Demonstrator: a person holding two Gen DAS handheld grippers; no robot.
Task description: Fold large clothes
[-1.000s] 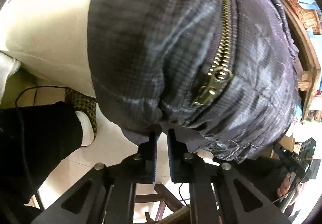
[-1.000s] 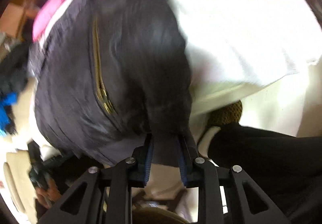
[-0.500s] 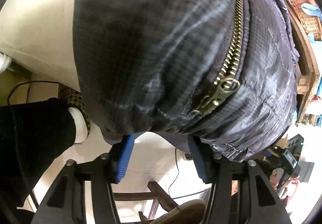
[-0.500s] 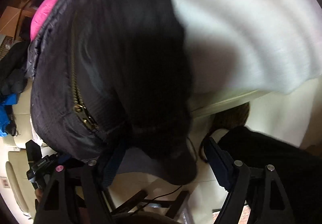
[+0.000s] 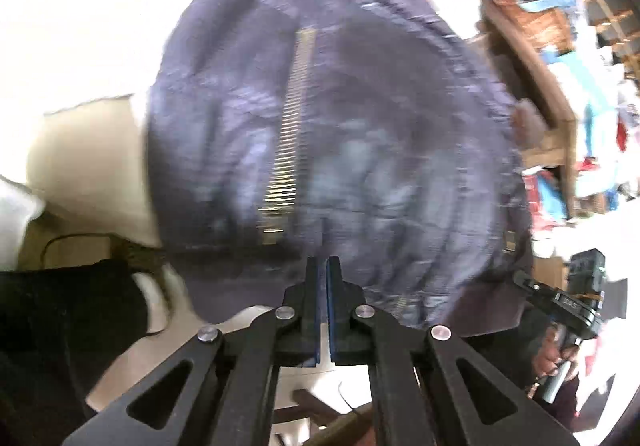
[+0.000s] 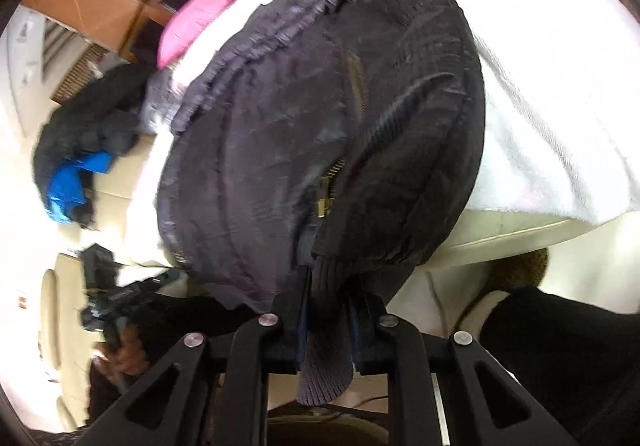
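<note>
Right wrist view, right gripper jaws just closed on jacket ribbed hem, left gripper jaws just closed at jacket edge

One jacket with one zipper; two grippers, left and right; one pink cloth.

Wooden shelving (cluttered), pale floor.

Sheeny woven jacket, brass zipper
</note>
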